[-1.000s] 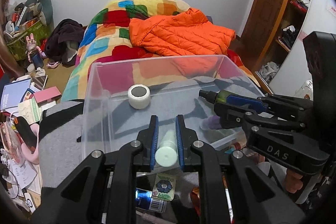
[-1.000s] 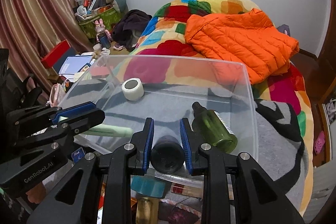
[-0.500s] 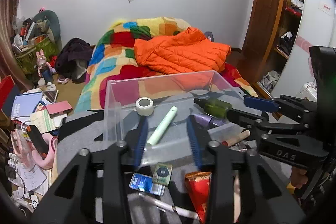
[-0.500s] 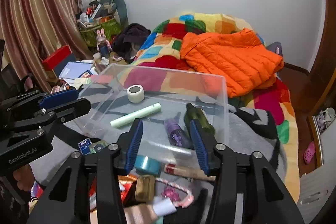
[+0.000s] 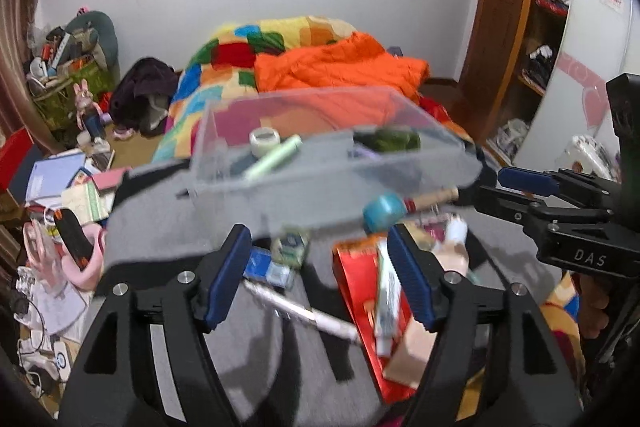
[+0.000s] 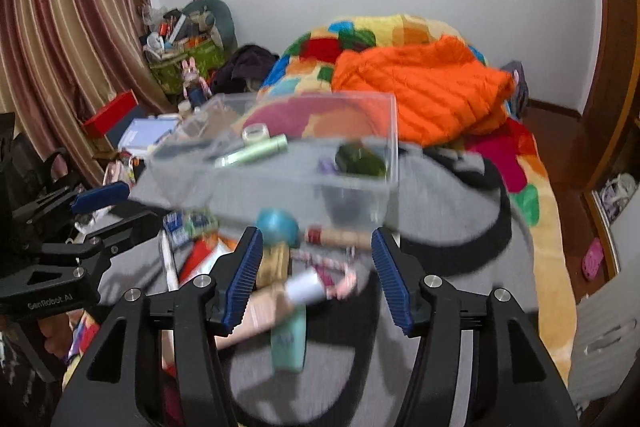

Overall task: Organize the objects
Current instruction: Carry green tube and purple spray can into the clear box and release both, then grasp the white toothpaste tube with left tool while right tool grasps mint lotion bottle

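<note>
Pulling both tools, left [image 5: 320,277] and right [image 6: 316,275], back from clear bin [image 5: 400,171], now wide, empty; tube [image 5: 274,159], bottle [image 6: 360,161] dropped inside; loose pile next.

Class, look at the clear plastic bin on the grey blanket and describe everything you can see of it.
The clear plastic bin is a lidless rectangular box with see-through walls, standing upright on the grey blanket before the bed. Inside lie a white tape roll, a pale green tube lying flat and slanted, a dark green bottle on its side and something purple beside it. Motion blur smears its near wall. Neither pair of tongs touches it; loose items lie just outside its front.
</note>
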Available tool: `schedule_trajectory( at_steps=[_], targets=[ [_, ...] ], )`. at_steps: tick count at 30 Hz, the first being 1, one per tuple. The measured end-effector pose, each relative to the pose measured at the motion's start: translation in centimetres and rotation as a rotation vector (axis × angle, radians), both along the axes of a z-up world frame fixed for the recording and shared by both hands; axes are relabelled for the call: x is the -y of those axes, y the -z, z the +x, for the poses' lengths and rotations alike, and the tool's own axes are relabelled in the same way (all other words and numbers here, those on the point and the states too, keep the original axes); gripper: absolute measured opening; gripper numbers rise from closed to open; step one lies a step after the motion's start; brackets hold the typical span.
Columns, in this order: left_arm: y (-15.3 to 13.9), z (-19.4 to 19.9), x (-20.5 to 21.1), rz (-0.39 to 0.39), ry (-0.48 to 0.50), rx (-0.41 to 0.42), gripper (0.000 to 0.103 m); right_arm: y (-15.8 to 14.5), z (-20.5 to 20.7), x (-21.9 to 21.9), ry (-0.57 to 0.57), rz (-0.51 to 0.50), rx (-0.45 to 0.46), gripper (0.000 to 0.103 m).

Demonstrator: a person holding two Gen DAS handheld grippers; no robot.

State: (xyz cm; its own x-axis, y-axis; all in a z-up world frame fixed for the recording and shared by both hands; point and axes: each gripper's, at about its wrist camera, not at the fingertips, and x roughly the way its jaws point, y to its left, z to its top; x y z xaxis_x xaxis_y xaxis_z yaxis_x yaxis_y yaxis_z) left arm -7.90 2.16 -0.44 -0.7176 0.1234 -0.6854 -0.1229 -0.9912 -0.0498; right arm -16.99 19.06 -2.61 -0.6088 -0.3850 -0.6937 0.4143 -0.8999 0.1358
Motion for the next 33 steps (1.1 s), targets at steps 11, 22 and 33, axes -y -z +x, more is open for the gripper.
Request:
schedule_trajectory(
  at_steps=[11, 22, 33],
  targets=[
    [3.9, 1.4, -2.5, 0.004, 0.055, 0.078, 0.068, 5.2, 2.3, -1.2, -0.010, 0.026, 0.134, 0.053],
    [5.4, 1.0, -2.1, 0.048, 0.051, 0.100, 0.025, 6.5, 1.0, 1.5, -0.057, 0.069, 0.108, 0.044],
    [4.9, 1.4, -1.3, 0.068, 0.028, 0.066, 0.015, 6.1, 2.6, 0.2, -0.048, 0.075, 0.083, 0.023]
  ],
)
